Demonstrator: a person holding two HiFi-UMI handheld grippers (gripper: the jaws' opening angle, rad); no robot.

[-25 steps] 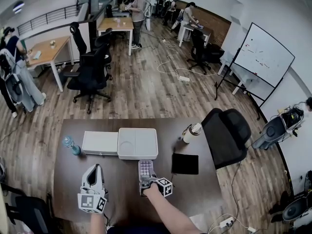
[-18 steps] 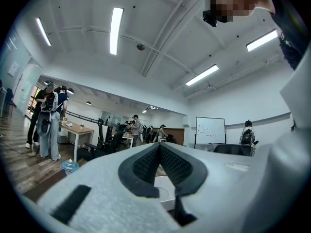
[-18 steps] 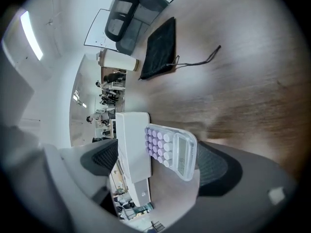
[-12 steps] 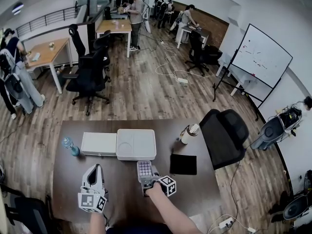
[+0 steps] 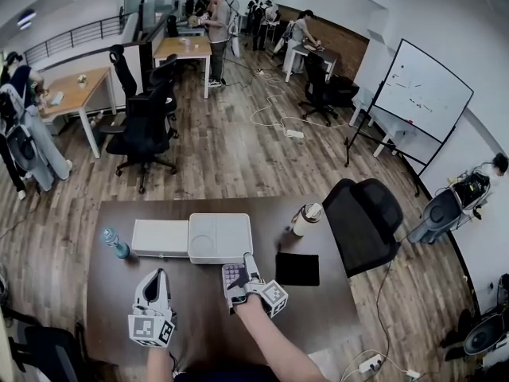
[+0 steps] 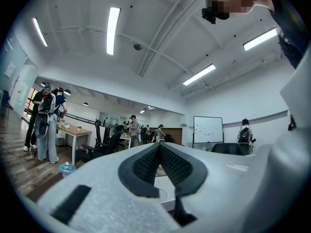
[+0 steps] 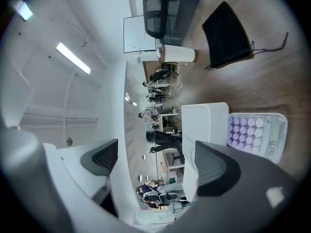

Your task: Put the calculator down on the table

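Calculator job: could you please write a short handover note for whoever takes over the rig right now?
Left gripper: shut, empty, over the near left of the table.
Right gripper: turned on its side, jaws apart, nothing between them.
Calculator: lies on the table in front of the white box, beside the right gripper.
Done: calculator appears set down and let go.
Left: draw the right gripper clear.
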